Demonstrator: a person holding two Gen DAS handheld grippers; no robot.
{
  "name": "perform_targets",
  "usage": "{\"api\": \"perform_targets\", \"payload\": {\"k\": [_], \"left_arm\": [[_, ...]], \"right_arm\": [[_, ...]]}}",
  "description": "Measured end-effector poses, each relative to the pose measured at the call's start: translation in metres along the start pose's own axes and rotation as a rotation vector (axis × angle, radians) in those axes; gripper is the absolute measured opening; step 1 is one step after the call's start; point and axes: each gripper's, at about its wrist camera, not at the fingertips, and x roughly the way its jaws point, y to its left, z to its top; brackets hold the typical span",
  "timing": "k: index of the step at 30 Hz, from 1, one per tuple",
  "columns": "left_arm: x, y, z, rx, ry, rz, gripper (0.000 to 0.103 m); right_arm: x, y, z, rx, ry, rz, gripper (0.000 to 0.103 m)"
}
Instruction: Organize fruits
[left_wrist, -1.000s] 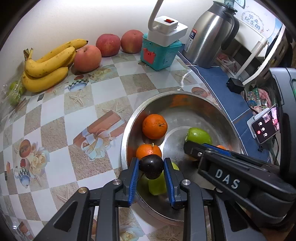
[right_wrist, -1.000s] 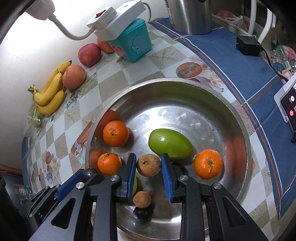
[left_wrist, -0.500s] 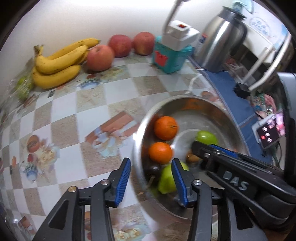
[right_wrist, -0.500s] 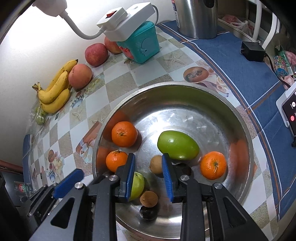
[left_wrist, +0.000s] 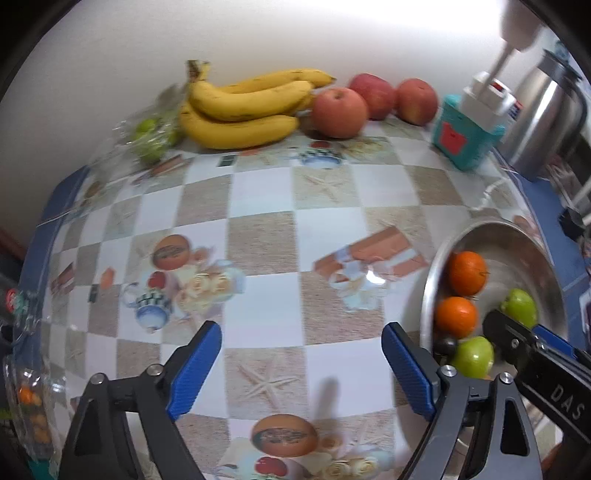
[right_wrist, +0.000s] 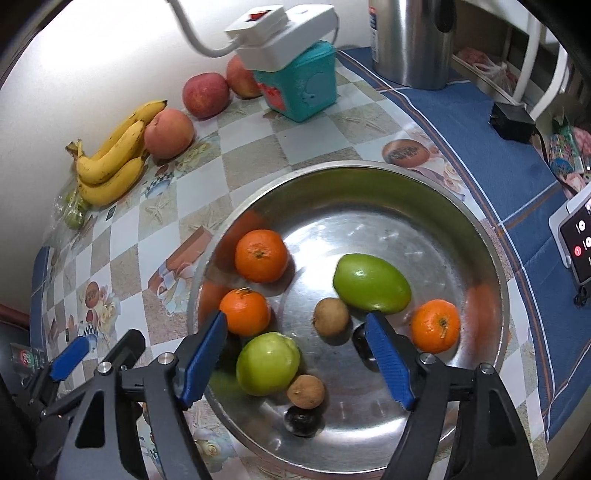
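Steel bowl (right_wrist: 491, 258) on the checkered desk (left_wrist: 258, 206) holds three oranges, green fruits and small brown ones. Right gripper (right_wrist: 295, 354) hangs over it, jaws opening around nothing; left gripper (left_wrist: 301, 369), jaws also opening and empty, hovers above bare desk beside the bowl.

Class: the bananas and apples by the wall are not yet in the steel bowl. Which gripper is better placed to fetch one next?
Left, probably. The left gripper faces the tablecloth toward the bananas and apples, jaws opening and empty. The right gripper hangs over the steel bowl, farther from them.
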Motion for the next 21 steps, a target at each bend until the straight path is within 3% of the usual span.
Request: {"api": "perform_targets", "payload": {"k": [4, 21], "left_arm": [[-0.001, 0.015, -0.004, -0.035, -0.010, 0.037, 0.099], [-0.039, 0.033, -0.060, -0.020, -0.072, 0.209, 0.099]], "right_arm": [[-0.001, 0.009, -0.005, -0.028, -0.007, -0.014, 0.088], [-0.035, 0.019, -0.063, -0.090, -0.047, 0.043, 0.089]]}}
